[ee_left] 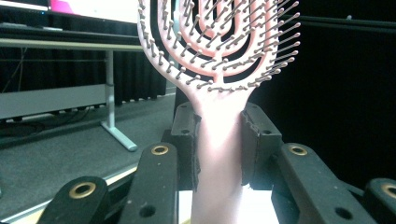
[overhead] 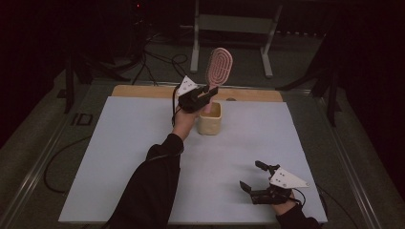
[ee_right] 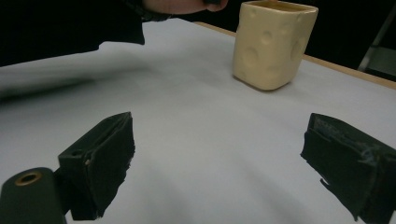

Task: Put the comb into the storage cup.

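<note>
Pink plastic hairbrush (overhead: 218, 69), one item, is held upright by its handle between the fingers (ee_left: 256, 140) of the left gripper (overhead: 206, 94), which are clenched on it; its long axis stands near vertical, bristled head uppermost, handle end pointing down toward the mouth of the cup just beneath it. Cream dimpled cup (overhead: 210, 118), one item, stands upright on the white-covered counter (overhead: 119, 157), toward its far edge, directly under the brush handle; the handle tip appears to be at or just within the rim, though this cannot be told for certain. Right gripper (overhead: 250, 176), one item, rests near the counter's near right corner, well apart from the cup, its fingers (ee_right: 100, 158) released and grasping nothing. The left hand is judged the nearer, and the coming move a straight lowering.
</note>
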`<state>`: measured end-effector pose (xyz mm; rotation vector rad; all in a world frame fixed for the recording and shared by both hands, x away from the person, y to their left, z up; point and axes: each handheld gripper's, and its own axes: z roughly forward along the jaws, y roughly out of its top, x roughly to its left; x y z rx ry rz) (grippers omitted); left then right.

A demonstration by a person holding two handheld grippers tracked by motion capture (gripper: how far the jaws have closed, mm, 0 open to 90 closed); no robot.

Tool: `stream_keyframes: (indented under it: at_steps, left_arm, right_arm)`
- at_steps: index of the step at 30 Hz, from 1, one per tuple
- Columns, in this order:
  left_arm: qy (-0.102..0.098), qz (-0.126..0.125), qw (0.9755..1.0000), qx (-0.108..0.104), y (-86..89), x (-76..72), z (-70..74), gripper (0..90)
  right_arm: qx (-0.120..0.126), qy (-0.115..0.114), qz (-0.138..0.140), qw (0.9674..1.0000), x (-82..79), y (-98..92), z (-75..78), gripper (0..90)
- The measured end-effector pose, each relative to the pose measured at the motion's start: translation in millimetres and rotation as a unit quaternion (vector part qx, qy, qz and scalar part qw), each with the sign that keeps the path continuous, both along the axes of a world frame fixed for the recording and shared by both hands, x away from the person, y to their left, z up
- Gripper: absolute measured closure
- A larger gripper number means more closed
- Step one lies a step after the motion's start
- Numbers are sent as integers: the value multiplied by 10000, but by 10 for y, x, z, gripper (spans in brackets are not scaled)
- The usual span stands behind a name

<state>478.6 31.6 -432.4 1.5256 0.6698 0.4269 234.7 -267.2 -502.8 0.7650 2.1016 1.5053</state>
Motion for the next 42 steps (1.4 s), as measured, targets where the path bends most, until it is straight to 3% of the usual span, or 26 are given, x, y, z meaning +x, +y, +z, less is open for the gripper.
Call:
stream_keyframes:
  at_steps: [12, 21, 28, 33, 34, 35, 36, 39, 42]
  left_arm:
    - [116, -41, 9999, 28, -22, -31, -242, 700]
    - [140, 2, 9996, 264, -27, -68, -349, 698]
    - [191, -62, 9979, 612, -47, -66, -363, 695]
    - [232, -145, 9976, 633, -36, -59, -361, 684]
    - [251, -132, 9976, 639, -37, -58, -357, 524]
    - [374, -114, 9970, 660, -46, -48, -353, 524]
    - [494, -121, 9966, 646, -48, -37, -354, 403]
    - [509, -229, 9972, 494, -12, -45, -347, 135]
    - [503, -249, 9975, 433, 13, -49, -304, 42]
  right_arm:
    - [-7, 24, 13, 10000, 2, 5, -4, 90]
    - [-4, 16, 32, 10000, 8, 14, -9, 90]
    - [9, 27, 30, 10000, 7, 17, -8, 90]
    - [-5, 16, 29, 10000, 7, 15, -7, 90]
    - [5, 19, 30, 10000, 9, 15, -8, 90]
    - [5, 19, 30, 10000, 9, 15, -8, 90]
    - [-13, 18, 29, 10000, 8, 12, -8, 90]
    - [-9, 19, 25, 10000, 9, 10, -7, 90]
    - [-4, 15, 26, 10000, 9, 13, -8, 90]
